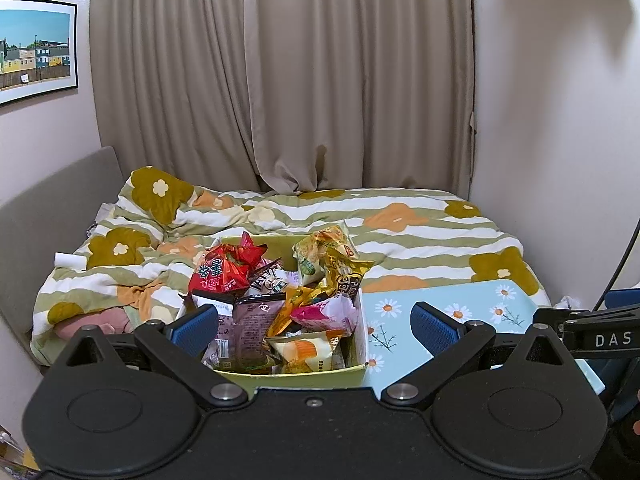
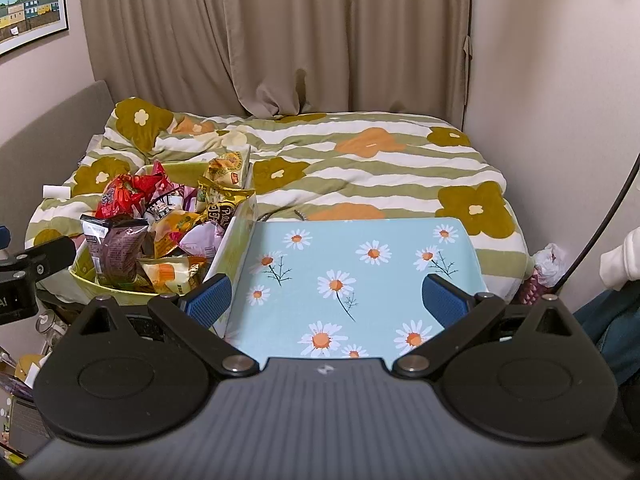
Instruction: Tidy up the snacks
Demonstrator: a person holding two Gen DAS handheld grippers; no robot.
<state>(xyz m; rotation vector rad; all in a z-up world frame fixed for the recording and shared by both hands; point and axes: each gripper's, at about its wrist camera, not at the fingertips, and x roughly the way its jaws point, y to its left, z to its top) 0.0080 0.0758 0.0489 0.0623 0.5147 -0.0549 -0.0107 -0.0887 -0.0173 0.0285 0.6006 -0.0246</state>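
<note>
On top of a light blue table [image 2: 360, 272] with daisies on it sits a green box [image 1: 308, 378], pushed to the table's left side. It is stuffed full of snack bags. A red bag [image 1: 224, 270] sticks up at the back left, a yellow bag [image 1: 324, 254] pokes up at the back right, a brown bag [image 1: 248, 320] stands near the front, and a pale bag with orange on it [image 1: 306, 350] lies at the front (more bags are squashed in between).

The left gripper [image 1: 316, 322] hangs in front of the box with its blue pads spread wide apart, holding nothing. The right gripper [image 2: 326, 298] hangs over the bare part of the table, also spread wide and holding nothing.

Behind the table is a bed with a flowery striped blanket [image 2: 360, 160], and tan curtains [image 1: 280, 80] hang at the back.
</note>
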